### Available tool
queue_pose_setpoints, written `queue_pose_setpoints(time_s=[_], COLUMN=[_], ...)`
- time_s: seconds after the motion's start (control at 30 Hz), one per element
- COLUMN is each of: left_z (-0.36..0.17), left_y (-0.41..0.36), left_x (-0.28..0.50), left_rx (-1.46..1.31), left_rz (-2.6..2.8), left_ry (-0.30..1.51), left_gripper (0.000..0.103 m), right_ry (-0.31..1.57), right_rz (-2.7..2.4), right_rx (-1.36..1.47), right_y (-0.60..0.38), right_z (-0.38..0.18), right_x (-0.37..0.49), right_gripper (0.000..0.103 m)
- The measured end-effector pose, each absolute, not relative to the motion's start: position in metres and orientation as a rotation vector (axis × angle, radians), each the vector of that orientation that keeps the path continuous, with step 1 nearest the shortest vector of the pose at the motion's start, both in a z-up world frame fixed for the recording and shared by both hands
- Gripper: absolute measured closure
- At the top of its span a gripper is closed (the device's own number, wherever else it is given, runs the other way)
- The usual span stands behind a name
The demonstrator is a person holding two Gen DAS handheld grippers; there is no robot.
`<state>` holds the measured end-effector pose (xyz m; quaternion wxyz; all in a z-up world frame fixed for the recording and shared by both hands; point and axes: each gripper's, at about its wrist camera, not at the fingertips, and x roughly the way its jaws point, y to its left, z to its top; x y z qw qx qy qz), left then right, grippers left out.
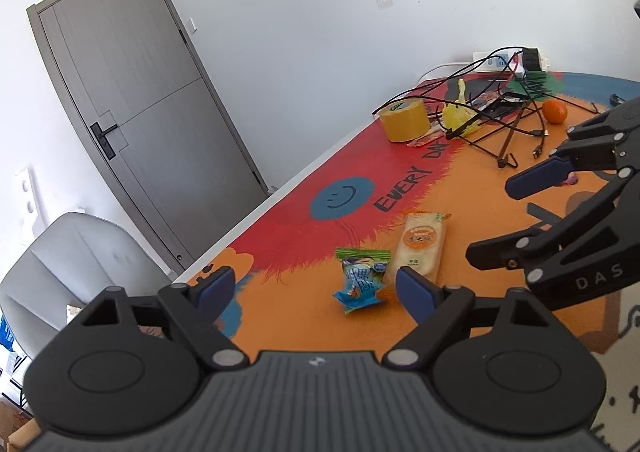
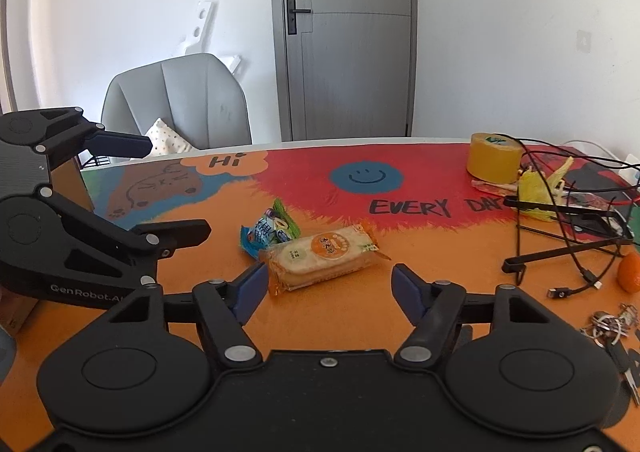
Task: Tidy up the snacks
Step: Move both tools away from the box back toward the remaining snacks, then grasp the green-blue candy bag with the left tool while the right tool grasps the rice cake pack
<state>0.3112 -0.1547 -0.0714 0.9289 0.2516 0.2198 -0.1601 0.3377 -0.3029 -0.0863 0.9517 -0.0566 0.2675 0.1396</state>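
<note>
Right now both grippers hover with jaws apart, nothing between them: the left gripper (image 1: pixel 310 290) near the blue-green candy packet (image 1: pixel 362 282), the right gripper (image 2: pixel 326 290) just short of the orange cracker pack (image 2: pixel 324 258). Both snacks lie touching on the table (image 2: pixel 440 252), so I reckon closing on one could drag or flip its neighbour, or the grippers may knock together.

left wrist: low, near, faces along table (image 1: pixel 500 220) toward wall corner | right wrist: low, near, faces door (image 2: pixel 346 36) | shared: two snack packets (image 1: pixel 362 280), door, tape roll (image 2: pixel 494 158)
</note>
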Motion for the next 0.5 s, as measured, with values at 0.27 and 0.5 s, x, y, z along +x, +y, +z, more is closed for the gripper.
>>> queue_pose_setpoints(time_s=[0.27,0.5], left_z=[-0.082,-0.088], left_y=[-0.149,-0.141], left_x=[0.333,0.348], left_rx=[0.509,0.482], left_rz=[-0.312,-0.303], left_ry=[0.491,0.536], left_gripper=[0.028,0.033], right_ry=[0.581,0.616], right_rz=[0.291,0.271], right_rx=[-0.096,-0.101], right_y=[-0.294,-0.284], right_z=[-0.088,-0.092], right_x=[0.373,0.406], right_gripper=[0.035,0.034])
